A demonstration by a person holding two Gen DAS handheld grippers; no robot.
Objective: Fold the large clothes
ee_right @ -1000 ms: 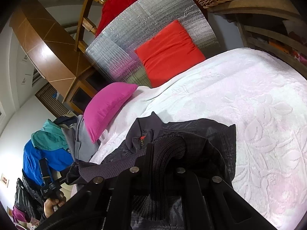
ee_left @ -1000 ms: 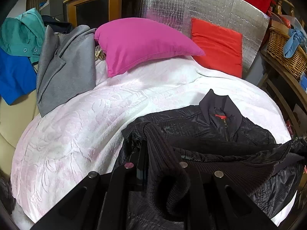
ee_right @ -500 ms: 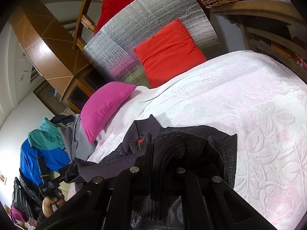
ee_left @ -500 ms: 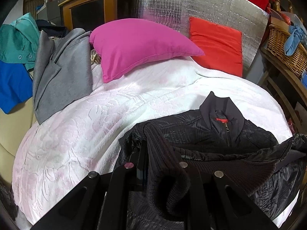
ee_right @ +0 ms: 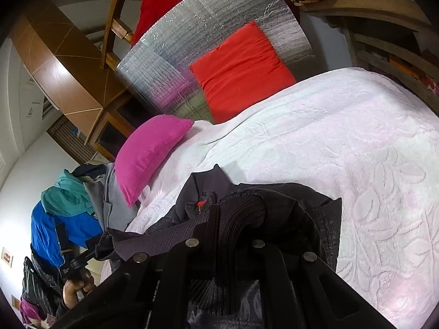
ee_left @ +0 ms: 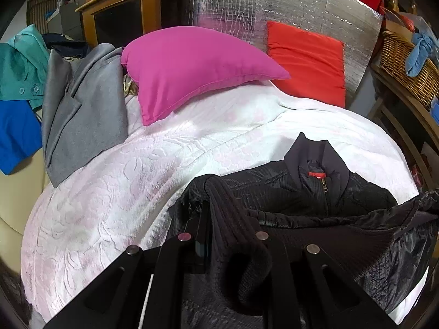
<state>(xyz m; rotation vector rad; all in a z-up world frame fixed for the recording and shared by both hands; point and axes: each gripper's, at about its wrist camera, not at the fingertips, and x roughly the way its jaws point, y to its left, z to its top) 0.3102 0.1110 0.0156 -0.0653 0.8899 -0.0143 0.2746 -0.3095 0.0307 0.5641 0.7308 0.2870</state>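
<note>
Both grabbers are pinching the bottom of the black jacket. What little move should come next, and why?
Probably carry the ribbed hem a bit further toward the collar. Both the left gripper and right gripper are shut on the hem, the black jacket lies only partly doubled on the white bedspread, and the hem has not reached the collar yet.

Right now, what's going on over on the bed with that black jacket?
A person is folding a black zip-up jacket on the white bedspread. Each handheld gripper is shut on its ribbed hem: the left gripper on one corner, the right gripper on the other. The hem is lifted toward the collar, which lies flat near the pink pillow.
</note>
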